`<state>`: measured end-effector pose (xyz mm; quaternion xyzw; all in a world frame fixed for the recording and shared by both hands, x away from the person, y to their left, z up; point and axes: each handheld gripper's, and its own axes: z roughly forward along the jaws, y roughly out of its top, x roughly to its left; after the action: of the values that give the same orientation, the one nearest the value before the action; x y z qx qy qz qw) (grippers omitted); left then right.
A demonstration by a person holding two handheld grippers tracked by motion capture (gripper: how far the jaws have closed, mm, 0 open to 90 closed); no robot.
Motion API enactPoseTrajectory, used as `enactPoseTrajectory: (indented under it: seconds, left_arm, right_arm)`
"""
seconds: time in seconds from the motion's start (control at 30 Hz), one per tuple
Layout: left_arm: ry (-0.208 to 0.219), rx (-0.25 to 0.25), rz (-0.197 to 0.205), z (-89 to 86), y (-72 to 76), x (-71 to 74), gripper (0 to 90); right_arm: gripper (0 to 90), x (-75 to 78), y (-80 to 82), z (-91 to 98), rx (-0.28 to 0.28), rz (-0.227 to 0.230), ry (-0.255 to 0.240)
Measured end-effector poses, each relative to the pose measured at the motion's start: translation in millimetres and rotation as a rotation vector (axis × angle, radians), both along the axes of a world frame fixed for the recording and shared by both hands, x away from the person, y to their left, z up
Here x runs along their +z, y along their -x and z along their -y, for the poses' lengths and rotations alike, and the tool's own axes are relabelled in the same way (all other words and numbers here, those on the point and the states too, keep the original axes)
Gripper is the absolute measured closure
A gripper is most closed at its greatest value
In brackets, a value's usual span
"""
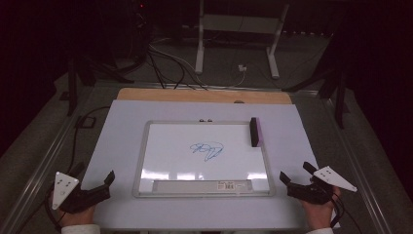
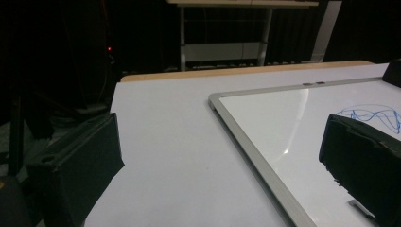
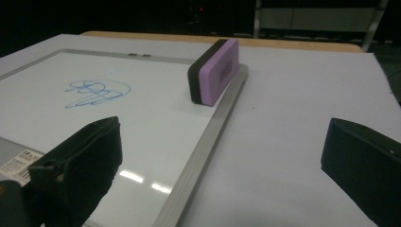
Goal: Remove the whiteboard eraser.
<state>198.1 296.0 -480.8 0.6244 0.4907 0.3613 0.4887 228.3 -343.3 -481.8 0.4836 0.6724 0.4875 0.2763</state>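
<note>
Both grippers rest at the near edge of the worktop, held by the person's hands coming in from the bottom of the high view. At the near left corner lies the left gripper, its jaws spread wide with nothing between them; in the left gripper view they frame bare white worktop and the near left corner of the whiteboard. At the near right corner lies the right gripper, its jaws equally wide apart and empty, pointing in toward the whiteboard's right side.

Centred on the worktop, the whiteboard lies flat inside its grey frame. A blue scribble sits near the middle of its white surface. Along its near edge runs a grey strip with a small label at the right end.

Lying along the whiteboard's right edge at the far end is the eraser, a block with a black face and a purple body. In the right gripper view the eraser stands on its long side, black face turned toward the scribble, purple side against the frame. It is well apart from both grippers, though nearer the right one.
</note>
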Motion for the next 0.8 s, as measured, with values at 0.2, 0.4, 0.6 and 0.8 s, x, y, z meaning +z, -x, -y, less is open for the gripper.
enactPoseTrajectory:
  seconds: [0.2, 0.4, 0.6, 0.8]
  left_arm:
    - [-0.008, 0.002, -0.011, 1.6, -0.4, 1.0, 0.9]
    - [-0.024, 0.007, -0.02, 3.5, -0.2, 0.7, 0.9]
    - [-0.034, 0.007, -0.025, 6.5, 0.4, 0.3, 0.9]
    - [-0.045, 0.01, -0.031, 8.7, 0.8, -0.5, 0.9]
  right_arm:
    - [0.0, 1.8, -0.2, 1.6, 0.0, 0.037, -0.009]
    - [0.0, 13.1, 0.7, -1.9, -0.001, 0.075, -0.013]
    - [0.0, 29.5, -3.7, -7.5, 0.012, 0.084, -0.008]
    - [0.0, 47.9, -11.7, -14.9, 0.022, 0.066, 0.003]
